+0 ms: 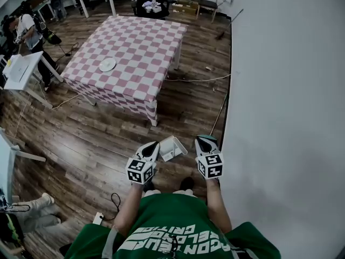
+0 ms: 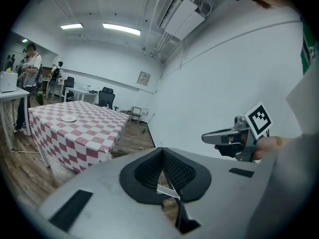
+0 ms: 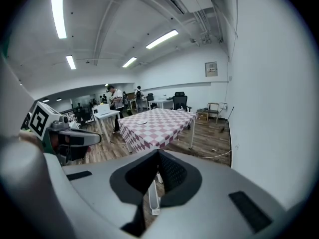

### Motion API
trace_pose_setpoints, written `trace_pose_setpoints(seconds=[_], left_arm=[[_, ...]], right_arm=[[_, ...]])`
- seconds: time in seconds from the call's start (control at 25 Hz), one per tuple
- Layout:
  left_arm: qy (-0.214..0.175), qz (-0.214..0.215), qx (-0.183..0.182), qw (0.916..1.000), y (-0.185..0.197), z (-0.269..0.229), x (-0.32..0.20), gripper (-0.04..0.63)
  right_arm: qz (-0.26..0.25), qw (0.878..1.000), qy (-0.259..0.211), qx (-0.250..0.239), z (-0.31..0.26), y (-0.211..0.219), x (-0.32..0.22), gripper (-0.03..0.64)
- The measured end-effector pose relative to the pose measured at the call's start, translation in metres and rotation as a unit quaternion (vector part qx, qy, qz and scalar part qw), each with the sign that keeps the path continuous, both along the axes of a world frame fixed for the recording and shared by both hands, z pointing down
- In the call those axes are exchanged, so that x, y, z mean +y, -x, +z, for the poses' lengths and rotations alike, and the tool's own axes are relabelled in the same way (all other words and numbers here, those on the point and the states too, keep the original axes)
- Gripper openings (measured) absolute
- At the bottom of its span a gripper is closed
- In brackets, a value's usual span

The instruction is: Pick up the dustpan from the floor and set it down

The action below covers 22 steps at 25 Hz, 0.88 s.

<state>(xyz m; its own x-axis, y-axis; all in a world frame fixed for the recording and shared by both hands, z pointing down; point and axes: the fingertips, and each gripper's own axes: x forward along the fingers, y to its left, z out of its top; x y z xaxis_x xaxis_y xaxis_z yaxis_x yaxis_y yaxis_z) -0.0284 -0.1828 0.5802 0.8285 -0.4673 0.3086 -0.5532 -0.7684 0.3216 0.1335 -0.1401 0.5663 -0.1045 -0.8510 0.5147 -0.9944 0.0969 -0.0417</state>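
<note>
The white dustpan [image 1: 172,147] shows low over the wooden floor between my two grippers in the head view. My right gripper [image 1: 204,140] is shut on a thin white bar [image 3: 151,198], which looks like the dustpan's handle and runs down out of the pads. The pan itself is hidden behind the gripper body in the right gripper view. Left of the pan, my left gripper [image 1: 154,144] has its jaws together. A pale sliver of the dustpan [image 2: 168,190] shows through the gap under its pads, and I cannot tell whether they touch it. The right gripper [image 2: 205,137] appears at the right of the left gripper view.
A white wall [image 1: 285,117] runs close along my right. A thin stick [image 1: 219,115] lies at its foot, and a cable [image 1: 197,80] crosses the floor. Ahead stands a table with a pink checked cloth [image 1: 135,53] and a plate [image 1: 107,65]. People and desks are at the far left.
</note>
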Motion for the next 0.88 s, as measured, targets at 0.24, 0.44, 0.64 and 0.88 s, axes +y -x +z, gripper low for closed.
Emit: trace_pose_setpoints(seconds=[0.24, 0.44, 0.64, 0.88], left_arm=[[0.0, 0.002, -0.004, 1.0, 0.001, -0.001, 0.003, 0.003], [0.002, 0.001, -0.005, 1.0, 0.005, -0.002, 0.006, 0.003], [0.005, 0.004, -0.005, 1.0, 0.003, 0.002, 0.006, 0.003], [0.009, 0.005, -0.007, 0.9999, 0.004, 0.005, 0.007, 0.003]], right_arm=[[-0.002, 1.0, -0.007, -0.002, -0.003, 0.002, 0.002, 0.008], [0.005, 1.0, -0.005, 0.0, -0.004, 0.001, 0.005, 0.008], [0.018, 1.0, 0.003, -0.002, 0.003, -0.007, 0.005, 0.008], [0.021, 1.0, 0.0, -0.002, 0.004, -0.008, 0.005, 0.008]])
